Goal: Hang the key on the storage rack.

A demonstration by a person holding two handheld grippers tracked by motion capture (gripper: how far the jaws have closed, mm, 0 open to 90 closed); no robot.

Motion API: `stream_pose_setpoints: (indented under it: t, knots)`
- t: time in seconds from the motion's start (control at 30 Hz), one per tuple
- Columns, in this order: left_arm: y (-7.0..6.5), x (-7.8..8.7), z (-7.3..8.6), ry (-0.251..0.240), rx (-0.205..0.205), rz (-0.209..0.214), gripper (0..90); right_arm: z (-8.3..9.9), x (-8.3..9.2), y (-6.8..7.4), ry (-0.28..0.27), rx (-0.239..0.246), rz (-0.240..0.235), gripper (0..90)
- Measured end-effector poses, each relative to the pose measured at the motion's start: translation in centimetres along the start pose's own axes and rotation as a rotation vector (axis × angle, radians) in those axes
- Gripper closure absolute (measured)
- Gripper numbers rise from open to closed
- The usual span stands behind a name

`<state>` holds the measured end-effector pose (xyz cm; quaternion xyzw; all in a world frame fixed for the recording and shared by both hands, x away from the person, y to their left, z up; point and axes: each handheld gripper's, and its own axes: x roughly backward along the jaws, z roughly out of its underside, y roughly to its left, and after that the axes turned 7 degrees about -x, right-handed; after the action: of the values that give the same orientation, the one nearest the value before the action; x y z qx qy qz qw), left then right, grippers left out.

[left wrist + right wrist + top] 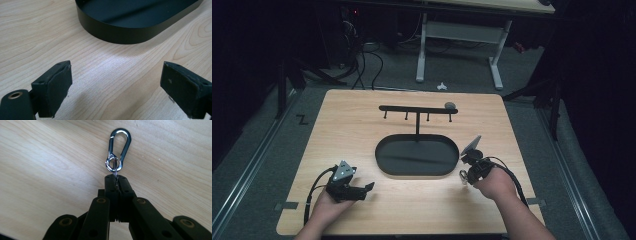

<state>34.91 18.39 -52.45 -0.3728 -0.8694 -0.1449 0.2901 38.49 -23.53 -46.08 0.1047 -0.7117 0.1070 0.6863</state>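
Note:
A silver carabiner clip [118, 148] sticks out from the tips of my right gripper [116, 178], which is shut on the small ring at the clip's base. In the high view that right gripper [466, 176] sits just off the right end of the black oval tray [384, 159], the carabiner clip [463, 177] pointing down at the table. My left gripper [368, 187] rests low near the table's front left, open with nothing between its pads [59, 85]. The black oval tray [117, 35] lies just ahead of it.
A black T-shaped rack [417, 109] with several small hooks rises from the tray's back edge; a small grey object [450, 105] rests on its right end. The wooden table [347, 125] has bare room at left and front. A white-legged desk [497, 65] stands beyond.

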Motion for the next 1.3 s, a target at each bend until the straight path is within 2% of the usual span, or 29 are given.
stream_pose_setpoints:
  t: [0.1,0.27,0.3,0.33,0.47,0.5,0.7,0.93,1.3]
  knots:
    - [-0.1,0.0,0.0,0.000,-0.001,0.004,11.4,-0.3,1.1,0.1,0.004,0.015,-0.011,88.4]
    - [-0.1,0.0,0.0,-0.003,0.000,0.008,11.4,-0.7,3.0,0.4,0.023,0.011,-0.007,88.5]
    - [-0.1,0.1,0.0,-0.003,0.000,0.008,11.5,-0.8,3.4,0.6,0.030,-0.003,-0.001,88.5]
    - [-0.1,0.1,0.0,-0.002,-0.001,0.009,11.4,-0.9,3.7,0.6,0.034,0.014,-0.002,88.5]
    - [0.0,0.1,0.0,-0.004,0.002,0.010,11.5,-1.1,5.2,1.0,0.042,0.018,0.007,88.5]
    - [-0.1,0.1,0.0,-0.001,-0.001,0.010,11.5,-1.2,5.6,1.1,0.038,0.030,0.008,88.5]
    - [-0.1,0.0,0.0,0.000,0.001,0.009,11.5,-1.8,7.6,1.4,0.008,0.015,0.001,88.5]
    - [-0.1,0.0,0.0,0.001,0.002,0.008,11.6,-2.8,9.7,1.9,-0.013,0.033,0.006,88.4]
    - [0.0,0.0,0.0,0.003,0.003,0.011,11.7,-5.1,12.1,2.9,-0.017,0.043,0.006,88.5]
